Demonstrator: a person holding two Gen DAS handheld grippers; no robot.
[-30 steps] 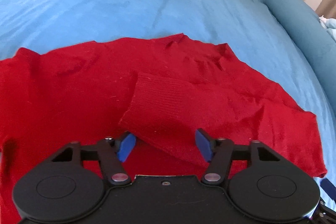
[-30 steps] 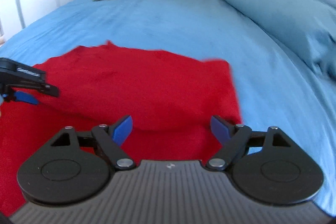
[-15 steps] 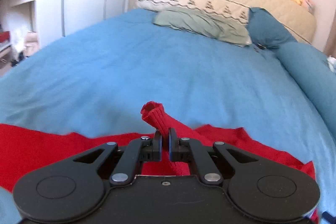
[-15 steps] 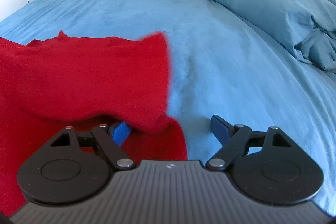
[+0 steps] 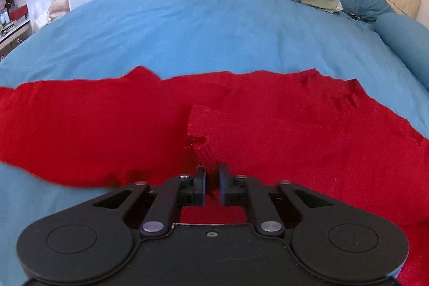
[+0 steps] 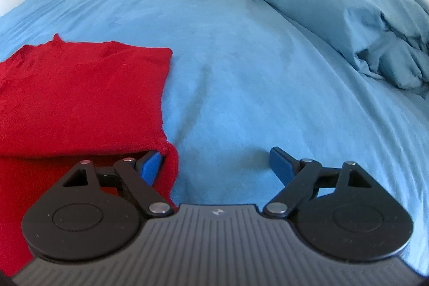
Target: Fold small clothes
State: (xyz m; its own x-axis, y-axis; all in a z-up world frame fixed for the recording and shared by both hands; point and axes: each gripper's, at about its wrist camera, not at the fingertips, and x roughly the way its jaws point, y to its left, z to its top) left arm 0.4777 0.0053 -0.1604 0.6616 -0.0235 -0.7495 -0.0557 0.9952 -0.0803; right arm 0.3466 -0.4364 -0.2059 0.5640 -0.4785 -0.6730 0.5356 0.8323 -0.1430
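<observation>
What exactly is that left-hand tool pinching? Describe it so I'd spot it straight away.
Start at the wide blue bed. Across its near part lies a red knit garment. The left gripper is shut on its ribbed cuff, a narrow strip raised above the flat red cloth around it.

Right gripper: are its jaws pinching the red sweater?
No, the right gripper has its jaws spread wide open, and the red sweater only lies beside one of them on the blue bedsheet.

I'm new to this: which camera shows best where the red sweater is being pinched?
The left wrist view: the left gripper has its jaws shut on a fold of the red sweater. The right wrist view shows only the sweater's edge beside open jaws.
</observation>
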